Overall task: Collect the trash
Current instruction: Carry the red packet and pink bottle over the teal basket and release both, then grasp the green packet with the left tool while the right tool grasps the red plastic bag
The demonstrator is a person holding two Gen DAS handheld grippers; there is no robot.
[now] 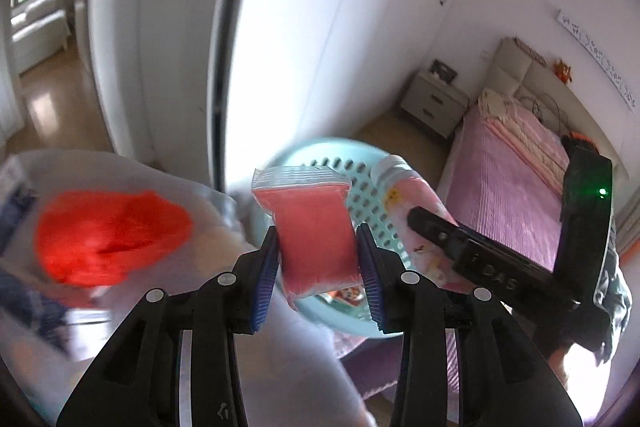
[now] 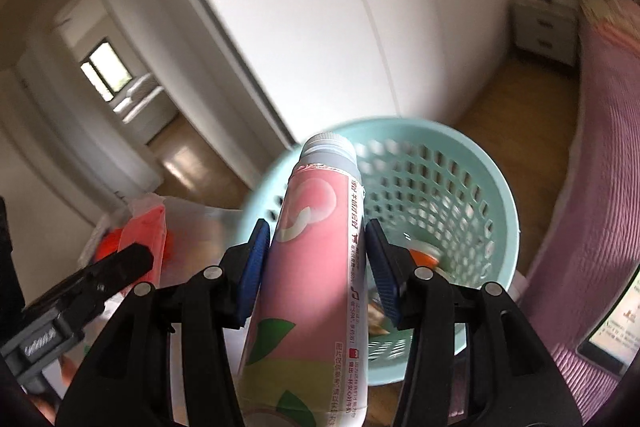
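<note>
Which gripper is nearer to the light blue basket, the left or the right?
Right, it seems. The right gripper holds the pink bottle over the basket; the left gripper, holding the red packet, is beside its rim.

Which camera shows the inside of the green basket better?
The right wrist view: it looks down into the basket, showing trash at the bottom. In the left wrist view the packet and bottle hide most of it.

Bright daylight, wardrobe glare, motion blur
</note>
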